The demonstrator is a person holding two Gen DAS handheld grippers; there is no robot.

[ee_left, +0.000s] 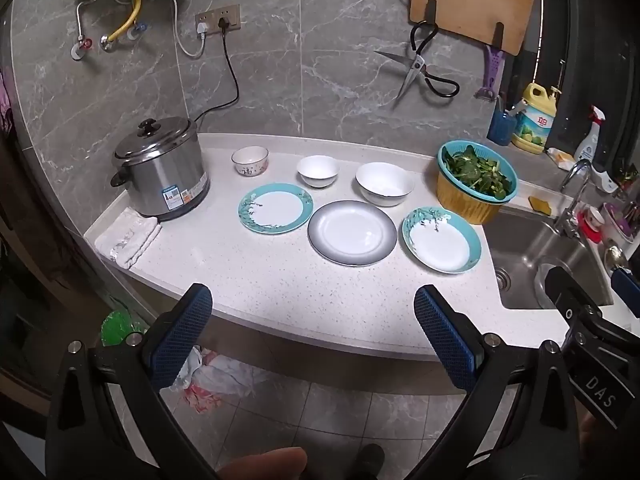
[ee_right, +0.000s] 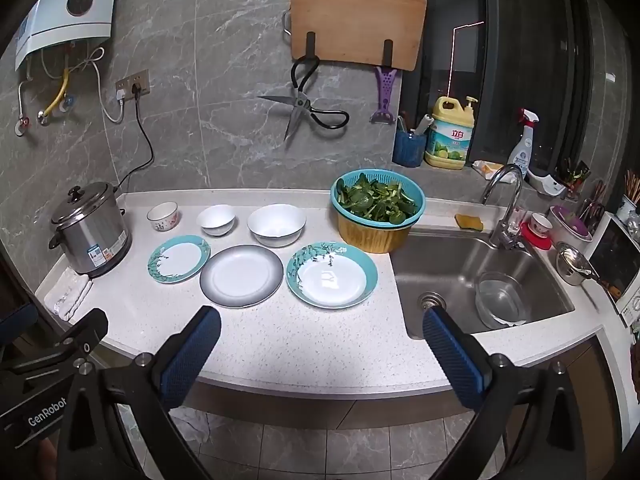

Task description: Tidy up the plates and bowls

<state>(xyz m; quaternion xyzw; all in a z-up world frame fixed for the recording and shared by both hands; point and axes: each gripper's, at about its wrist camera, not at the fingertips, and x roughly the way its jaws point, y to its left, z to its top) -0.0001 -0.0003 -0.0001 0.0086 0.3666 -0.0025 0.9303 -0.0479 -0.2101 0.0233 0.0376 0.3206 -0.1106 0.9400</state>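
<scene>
Nearest the cameras, the left gripper hangs off the front edge of the countertop, its blue-padded jaws spread wide with nothing between them. The right gripper is held the same way beside it, jaws wide apart and empty, over the counter's front edge near the sink.

Farther in, three plates lie in a row on the counter. Seen from the left wrist, a grey-rimmed plate sits at 12 o'clock from the left gripper, a flat teal floral plate at 11 o'clock just beside it, and a deeper teal floral plate at 1 o'clock, close to the sink's edge. None of the three overlaps another.

Behind them stand three bowls, apart from one another: a small patterned bowl at the left, a small white bowl in the middle, and a larger white bowl at the right.

At 10 o'clock a steel rice cooker stands with its lid on, a folded white cloth in front of it. At 2 o'clock a teal colander of leafy greens rests in a yellow basin by the sink. A clear glass bowl lies in the sink.

On the far wall hang a wooden cutting board, scissors and a purple peeler.
</scene>
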